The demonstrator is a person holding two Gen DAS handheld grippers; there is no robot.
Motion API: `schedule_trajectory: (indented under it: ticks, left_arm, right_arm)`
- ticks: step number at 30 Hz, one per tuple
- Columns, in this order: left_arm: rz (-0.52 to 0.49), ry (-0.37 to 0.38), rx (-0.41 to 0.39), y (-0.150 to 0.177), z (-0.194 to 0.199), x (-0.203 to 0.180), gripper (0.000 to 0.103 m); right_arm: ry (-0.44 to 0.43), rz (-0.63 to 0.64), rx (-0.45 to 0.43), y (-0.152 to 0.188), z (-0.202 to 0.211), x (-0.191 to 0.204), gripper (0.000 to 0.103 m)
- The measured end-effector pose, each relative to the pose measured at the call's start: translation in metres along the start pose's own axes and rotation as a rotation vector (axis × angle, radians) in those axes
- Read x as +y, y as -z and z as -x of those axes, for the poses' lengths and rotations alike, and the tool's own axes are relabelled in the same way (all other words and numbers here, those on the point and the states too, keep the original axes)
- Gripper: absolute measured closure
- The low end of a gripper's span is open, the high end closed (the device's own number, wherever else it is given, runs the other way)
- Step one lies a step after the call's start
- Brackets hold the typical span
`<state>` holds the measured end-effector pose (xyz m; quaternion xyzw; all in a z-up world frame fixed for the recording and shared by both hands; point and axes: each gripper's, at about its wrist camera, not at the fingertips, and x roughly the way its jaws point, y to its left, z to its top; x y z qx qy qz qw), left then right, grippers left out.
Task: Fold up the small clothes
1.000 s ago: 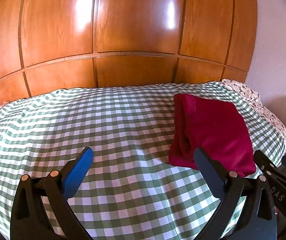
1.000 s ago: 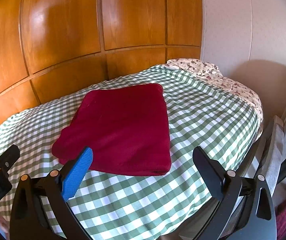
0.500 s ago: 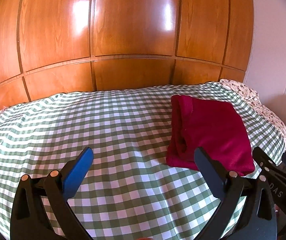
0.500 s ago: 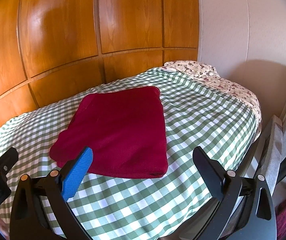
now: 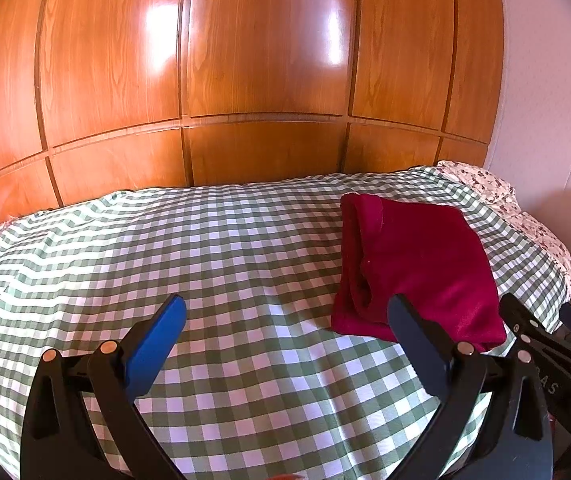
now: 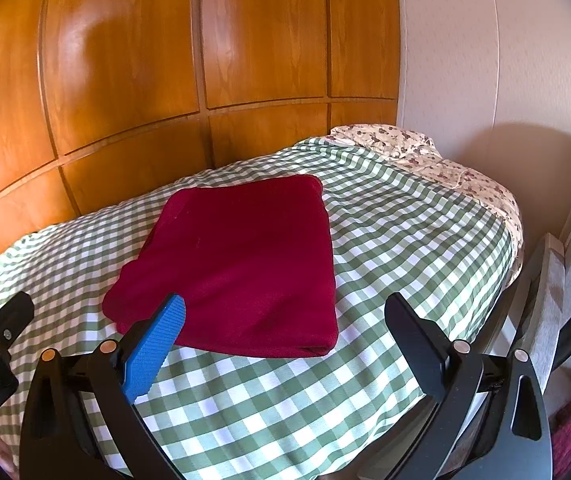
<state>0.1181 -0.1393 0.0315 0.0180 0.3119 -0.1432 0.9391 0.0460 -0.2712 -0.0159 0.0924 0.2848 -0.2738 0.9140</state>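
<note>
A dark red garment (image 5: 421, 268) lies folded into a flat rectangle on the green checked bedspread (image 5: 205, 264). In the right wrist view the garment (image 6: 237, 264) sits in the middle of the bed. My left gripper (image 5: 285, 312) is open and empty, held above the bedspread to the left of the garment. My right gripper (image 6: 285, 312) is open and empty, held above the garment's near edge. Neither gripper touches the cloth.
Wooden wall panels (image 5: 261, 80) stand behind the bed. A floral sheet (image 6: 437, 160) shows at the bed's far right corner by a white wall (image 6: 485, 60). The bed's right edge (image 6: 505, 280) drops to a gap with grey furniture (image 6: 545, 300).
Both grippers have drawn back and up a little from the bed. The garment lies as before and the jaws stay open.
</note>
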Motion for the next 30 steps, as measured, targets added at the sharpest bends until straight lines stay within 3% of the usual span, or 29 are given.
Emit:
schedule_trajectory:
  ticks: [23,30]
  left_arm:
    - [-0.003,0.006,0.028,0.004,-0.01,0.003,0.003]
    - [0.02,-0.004,0.099,0.013,-0.031,0.014,0.002]
  right_arm:
    - [-0.023,0.011,0.016,0.002,-0.007,-0.002,0.004]
    - [-0.021,-0.094,0.029,-0.026,-0.032,-0.043,0.004]
